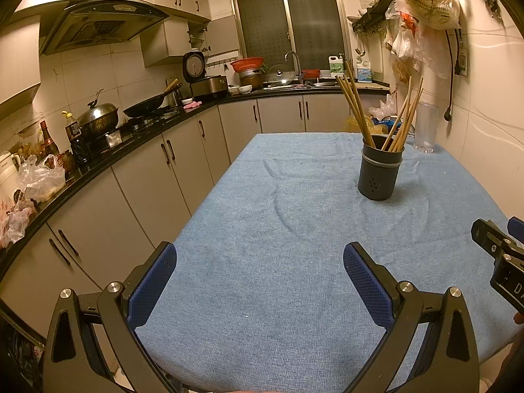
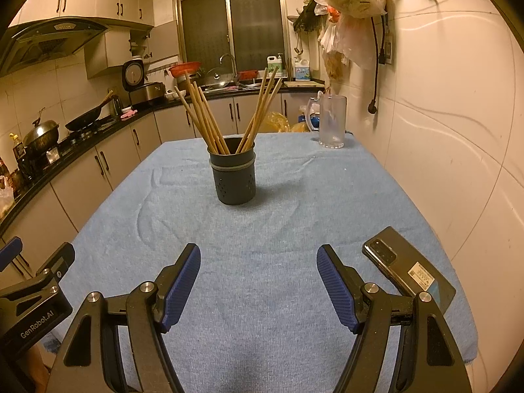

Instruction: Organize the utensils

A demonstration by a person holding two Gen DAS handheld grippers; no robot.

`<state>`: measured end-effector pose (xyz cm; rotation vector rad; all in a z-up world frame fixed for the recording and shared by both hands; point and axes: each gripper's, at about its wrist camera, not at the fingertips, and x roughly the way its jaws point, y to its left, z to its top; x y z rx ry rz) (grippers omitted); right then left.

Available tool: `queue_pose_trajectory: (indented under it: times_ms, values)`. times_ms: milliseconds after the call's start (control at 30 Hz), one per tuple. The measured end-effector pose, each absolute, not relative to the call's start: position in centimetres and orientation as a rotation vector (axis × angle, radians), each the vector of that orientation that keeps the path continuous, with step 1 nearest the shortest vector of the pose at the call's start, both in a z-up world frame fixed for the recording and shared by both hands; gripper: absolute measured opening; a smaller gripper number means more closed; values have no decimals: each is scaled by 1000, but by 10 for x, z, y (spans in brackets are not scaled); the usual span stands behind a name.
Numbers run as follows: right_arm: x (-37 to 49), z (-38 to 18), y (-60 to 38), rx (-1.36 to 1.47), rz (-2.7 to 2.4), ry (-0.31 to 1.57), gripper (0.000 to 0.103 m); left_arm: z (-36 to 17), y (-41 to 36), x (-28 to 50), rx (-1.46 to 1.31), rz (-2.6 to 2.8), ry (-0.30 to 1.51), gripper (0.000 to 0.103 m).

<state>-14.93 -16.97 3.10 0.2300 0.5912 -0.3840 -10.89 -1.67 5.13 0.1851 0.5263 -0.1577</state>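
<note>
On the cloth: the dark utensil cup [image 2: 235, 177] stood upright on the blue cloth [image 2: 262, 229], roughly mid-table, and everything below is placed off that cup.
Chopsticks: wooden chopsticks [image 2: 209, 121] stood inside the cup, tips down, split into two bunches, one leaning left and the other [image 2: 262, 108] leaning right.
Long axis: near vertical but fanned out in a V, upper ends well above the cup rim.
Handling guess: light, stiff, thin and a bit slick I'd say, so a single one could roll or twist between the pads.
Where to grab: probably the upper third, well clear of the rim, pinching across the stick and pulling along its lean.
Cup itself: looked light too, so it might tip if a stick dragged sideways.
Right gripper [image 2: 258, 281]: nearer than the cup, jaws spread wide with nothing between them.
Left gripper [image 1: 260, 281]: also nearer and left of the cup, jaws wide apart and empty.
Phone [image 2: 407, 270]: flat on the cloth, nearer than the cup and off to its right.
Clear mug [image 2: 331, 121]: beyond the cup, to its right, near the wall.
</note>
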Motion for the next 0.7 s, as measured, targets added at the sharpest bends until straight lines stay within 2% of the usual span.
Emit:
queue_pose_trajectory:
  times_ms: [700]
  values:
    - [-148, 30, -171, 229, -383, 601, 78, 48, -16, -107, 192, -168, 529, 101]
